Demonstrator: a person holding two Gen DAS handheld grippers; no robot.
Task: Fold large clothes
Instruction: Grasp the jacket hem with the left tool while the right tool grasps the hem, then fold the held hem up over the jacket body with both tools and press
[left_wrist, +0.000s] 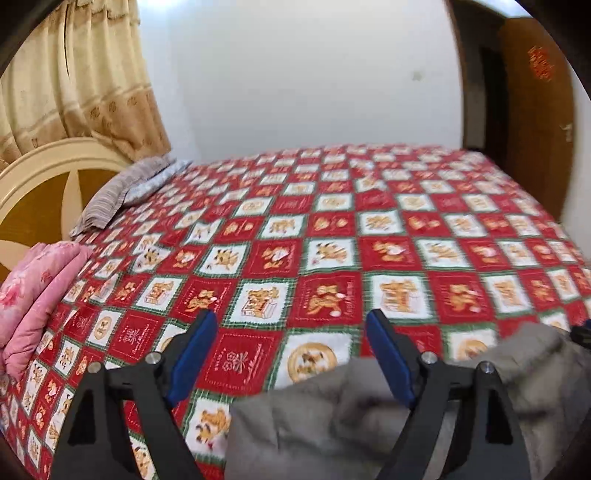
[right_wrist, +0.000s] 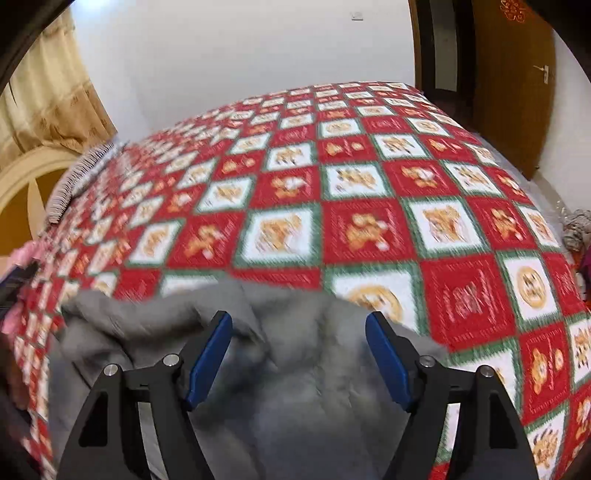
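Blue-padded fingers of the left gripper (left_wrist: 291, 321) stand wide apart with nothing between them; beyond their tips lies the red, white and green checked bedspread (left_wrist: 332, 229). Crumpled grey garment (left_wrist: 332, 417) sits low in the left wrist view, under and around the right-hand finger and reaching toward the lower right edge — the left-hand finger is over bare bedspread. Whether either pad touches the cloth cannot be told.

Right gripper (right_wrist: 299, 321) likewise has its fingers spread wide, gripping nothing. In the right wrist view the grey garment (right_wrist: 280, 369) fills the space below and between both fingers, bunched in soft folds, its far edge just past the fingertips and its left part spreading toward the bed's near-left side. Contact between pads and fabric cannot be judged; both views are motion-blurred.

Surroundings, left wrist view: a folded pink quilt (left_wrist: 33, 295) at the bed's left edge, a grey striped pillow (left_wrist: 118, 192) near the cream and brown headboard (left_wrist: 44, 184), a beige curtain (left_wrist: 74, 74) behind it, a white wall (left_wrist: 303, 74) beyond the bed, and a brown wooden door (left_wrist: 535, 110) at right. Right wrist view: a small heap of cloth (right_wrist: 576, 229) lies on the floor beside the bed's right edge — no container is visible.
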